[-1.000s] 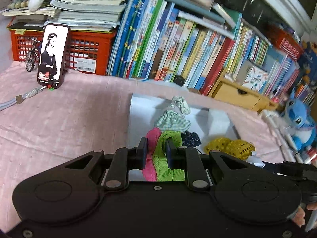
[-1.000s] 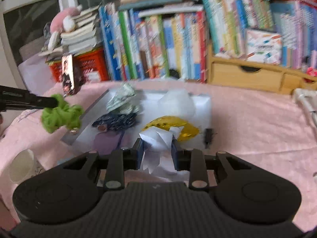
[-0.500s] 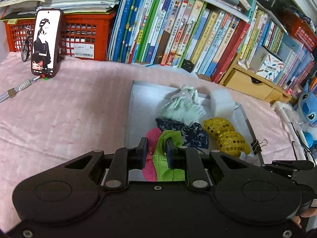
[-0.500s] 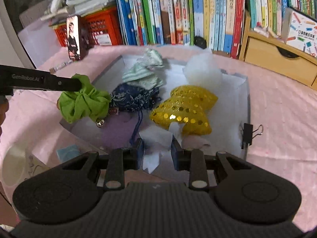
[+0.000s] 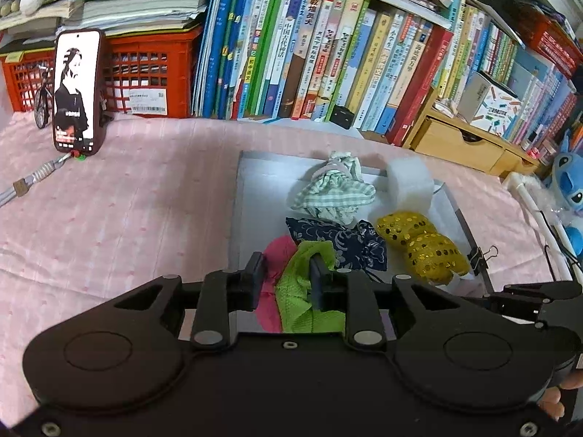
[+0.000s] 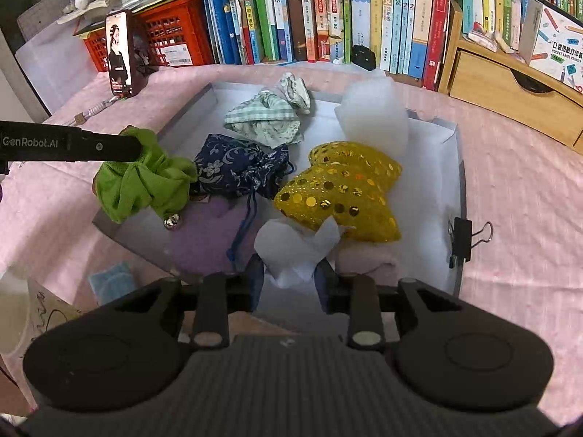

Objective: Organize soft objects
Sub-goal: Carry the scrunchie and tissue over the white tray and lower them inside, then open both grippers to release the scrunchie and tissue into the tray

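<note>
Left gripper (image 5: 286, 278) jaws opening, green scrunchie (image 5: 309, 291) between them over the tray's (image 5: 251, 182) near corner. Right gripper (image 6: 289, 278) easing apart too, white paper (image 6: 295, 251) between its jaws at the tray's near edge. Beyond: gold heart pillow (image 6: 342, 193), navy pouch (image 6: 237, 171), checked cloth (image 6: 269, 120), books (image 6: 328, 11).

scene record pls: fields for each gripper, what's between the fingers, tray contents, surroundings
left gripper: jaws opening; green scrunchie between them, over the tray's near-left corner
right gripper: jaws opening; white crumpled paper between them
tray: grey-white, shallow, on pink cloth
tray contents: green checked cloth, navy floral pouch, gold sequin cushion, white foam block, purple item
tray edge: binder clip on the right rim
behind: row of books, red crate, phone propped upright
</note>
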A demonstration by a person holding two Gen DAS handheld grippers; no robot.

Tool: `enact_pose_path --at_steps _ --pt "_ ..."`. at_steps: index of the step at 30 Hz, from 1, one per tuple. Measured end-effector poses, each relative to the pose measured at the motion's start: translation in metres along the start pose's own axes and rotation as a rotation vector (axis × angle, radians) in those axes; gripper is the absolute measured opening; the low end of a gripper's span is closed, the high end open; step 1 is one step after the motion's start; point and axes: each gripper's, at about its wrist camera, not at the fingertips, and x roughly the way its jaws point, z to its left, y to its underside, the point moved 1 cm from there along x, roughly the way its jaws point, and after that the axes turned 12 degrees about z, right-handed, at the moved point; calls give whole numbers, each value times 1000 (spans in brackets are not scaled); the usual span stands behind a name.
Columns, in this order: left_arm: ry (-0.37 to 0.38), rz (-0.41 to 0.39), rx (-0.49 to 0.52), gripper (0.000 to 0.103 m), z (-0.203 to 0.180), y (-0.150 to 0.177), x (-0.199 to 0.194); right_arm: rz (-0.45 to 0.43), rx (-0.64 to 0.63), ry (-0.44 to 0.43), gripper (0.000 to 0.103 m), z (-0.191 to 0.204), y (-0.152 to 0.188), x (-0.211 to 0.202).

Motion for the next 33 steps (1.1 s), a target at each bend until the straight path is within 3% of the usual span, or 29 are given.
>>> enact_pose_path --at_steps 3,12,33 --pt "-2 -7 17 35 -2 3 -4 -7 -4 8 53 2 1 -3" --pt "2 -46 72 49 -8 11 -23 -40 -6 15 56 6 5 -18" --pt "-15 -81 244 57 -32 59 -66 -172 -143 19 66 47 42 -76"
